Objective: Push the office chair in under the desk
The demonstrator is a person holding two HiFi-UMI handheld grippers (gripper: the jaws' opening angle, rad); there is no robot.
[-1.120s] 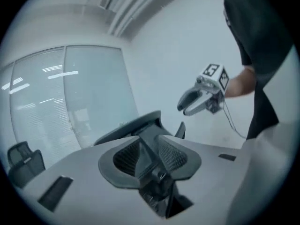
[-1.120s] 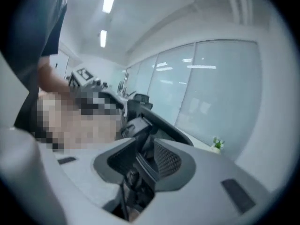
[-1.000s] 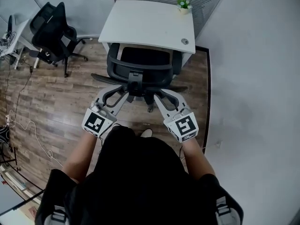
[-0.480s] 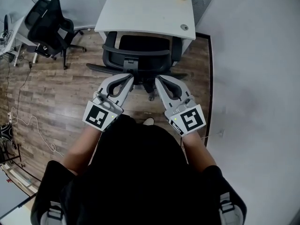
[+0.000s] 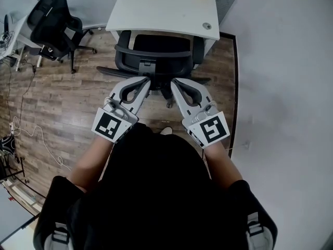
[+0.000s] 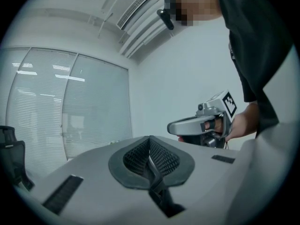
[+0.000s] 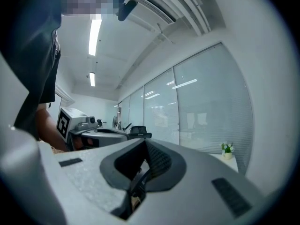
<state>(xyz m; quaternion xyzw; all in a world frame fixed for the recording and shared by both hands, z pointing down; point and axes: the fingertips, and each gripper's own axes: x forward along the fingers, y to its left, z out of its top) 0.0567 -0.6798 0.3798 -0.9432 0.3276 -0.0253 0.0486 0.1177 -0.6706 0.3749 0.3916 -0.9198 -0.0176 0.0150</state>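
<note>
Both forearms reach forward from the centre of the head view, holding the left gripper (image 5: 145, 82) and the right gripper (image 5: 174, 82) angled inward, tips near each other. Each gripper's own view shows its dark ribbed pads pressed together with nothing between them (left gripper (image 6: 150, 150), right gripper (image 7: 145, 157)). The tips lie just at the backrest of the black mesh office chair (image 5: 156, 60), though contact cannot be told. The chair sits upper centre, backrest toward the person, its seat front hidden beneath the white rectangular desk (image 5: 156, 7). The person's black-clad torso covers the lower frame.
</note>
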